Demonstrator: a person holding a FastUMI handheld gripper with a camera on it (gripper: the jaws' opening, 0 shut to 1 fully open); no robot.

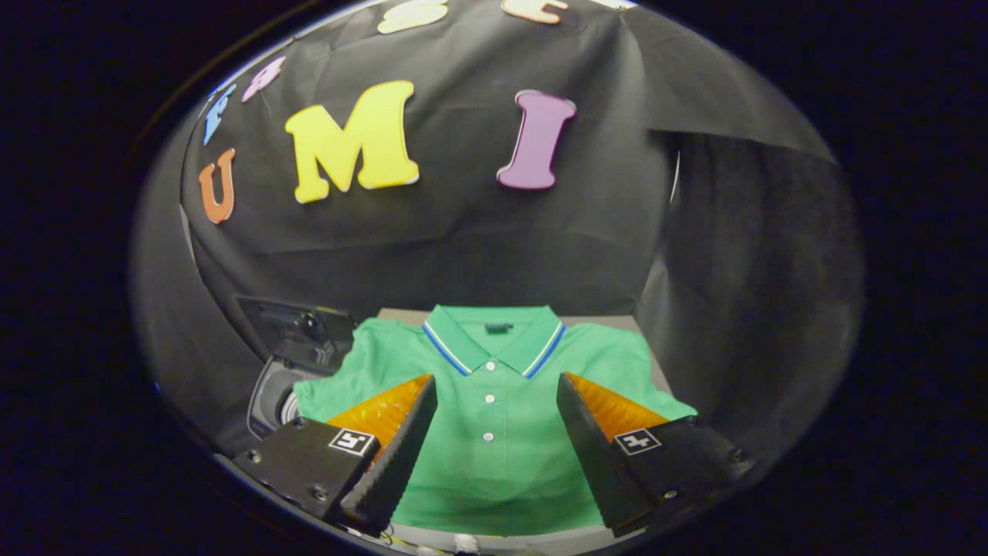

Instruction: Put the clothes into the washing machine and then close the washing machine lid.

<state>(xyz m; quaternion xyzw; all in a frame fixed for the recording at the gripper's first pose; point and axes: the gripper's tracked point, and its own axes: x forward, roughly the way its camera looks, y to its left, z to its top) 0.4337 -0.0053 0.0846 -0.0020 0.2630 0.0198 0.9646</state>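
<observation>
While the gripper (494,455) hangs wide open and empty over the shirt (494,401), the sound move looks to be lowering onto the placket between the fingers and pinching a good fold so the cloth lifts whole. One green shirt lies flat on the table (401,313); one washer (282,371) stands just left, lid raised.

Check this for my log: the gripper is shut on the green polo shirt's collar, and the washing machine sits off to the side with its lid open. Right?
Not quite. The gripper is open, its fingers spread apart over the green polo shirt, clamping nothing; the gripper view shows the button placket between them. The washing machine does sit beside the shirt, lid up.
</observation>
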